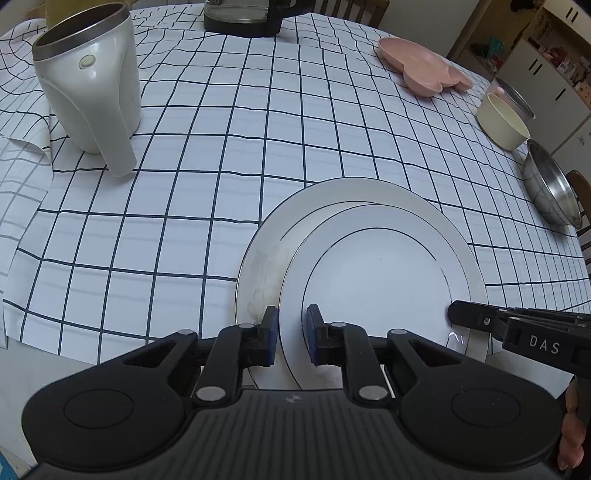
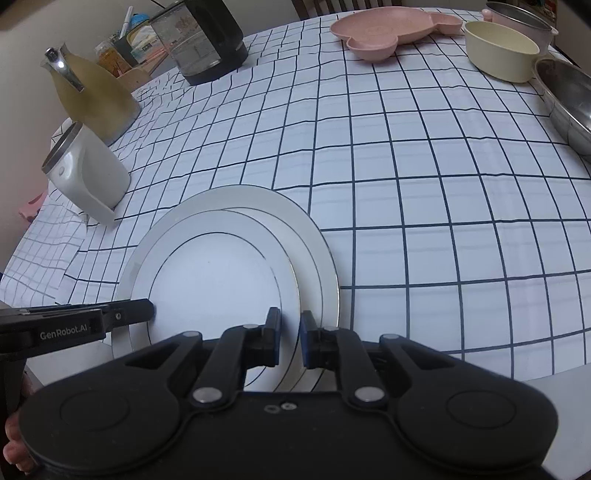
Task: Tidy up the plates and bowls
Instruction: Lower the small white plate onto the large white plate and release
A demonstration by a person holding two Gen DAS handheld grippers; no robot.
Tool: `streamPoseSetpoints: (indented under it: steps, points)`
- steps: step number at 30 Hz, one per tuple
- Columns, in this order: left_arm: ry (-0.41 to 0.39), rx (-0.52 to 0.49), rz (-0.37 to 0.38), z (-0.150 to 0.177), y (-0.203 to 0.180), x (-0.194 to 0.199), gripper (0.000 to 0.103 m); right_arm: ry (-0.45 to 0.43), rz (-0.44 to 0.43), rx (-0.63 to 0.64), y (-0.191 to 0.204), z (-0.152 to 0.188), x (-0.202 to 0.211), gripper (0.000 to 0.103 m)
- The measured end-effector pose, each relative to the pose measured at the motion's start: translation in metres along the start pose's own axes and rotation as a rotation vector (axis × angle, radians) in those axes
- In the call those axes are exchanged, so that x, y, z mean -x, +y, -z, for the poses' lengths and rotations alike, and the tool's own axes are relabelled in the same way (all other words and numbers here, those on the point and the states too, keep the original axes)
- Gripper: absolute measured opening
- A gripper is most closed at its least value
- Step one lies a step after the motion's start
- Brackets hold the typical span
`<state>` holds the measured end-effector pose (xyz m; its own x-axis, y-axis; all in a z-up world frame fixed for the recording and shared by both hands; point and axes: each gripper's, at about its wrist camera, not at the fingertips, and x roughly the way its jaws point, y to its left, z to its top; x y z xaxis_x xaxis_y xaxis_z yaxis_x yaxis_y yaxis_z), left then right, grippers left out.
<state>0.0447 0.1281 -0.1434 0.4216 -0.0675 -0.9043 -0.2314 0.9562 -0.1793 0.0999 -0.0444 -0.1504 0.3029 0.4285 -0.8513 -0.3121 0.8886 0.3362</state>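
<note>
Both grippers, left gripper and right gripper, pinch the upper plate; lower plate mostly hidden beneath it.

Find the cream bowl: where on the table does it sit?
The cream bowl sits at the table's far right in the right wrist view, between the pink tray and the steel bowl.

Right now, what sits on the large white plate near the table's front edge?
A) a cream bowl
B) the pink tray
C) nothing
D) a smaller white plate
D: a smaller white plate lies off-centre on the large white plate, while the cream bowl and the pink tray stand apart at the far side of the table.
</note>
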Motion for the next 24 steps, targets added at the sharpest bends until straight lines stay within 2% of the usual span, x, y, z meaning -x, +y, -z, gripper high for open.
streamPoseSetpoints:
  steps: [20, 24]
  points:
    - [-0.003, -0.018, 0.005, -0.007, 0.007, 0.004, 0.015, -0.003, 0.017, 0.007, -0.001, -0.007, -0.007, 0.008]
    - [-0.024, -0.027, 0.005, -0.006, 0.005, 0.012, 0.015, -0.010, 0.031, 0.027, 0.001, -0.007, -0.004, 0.012]
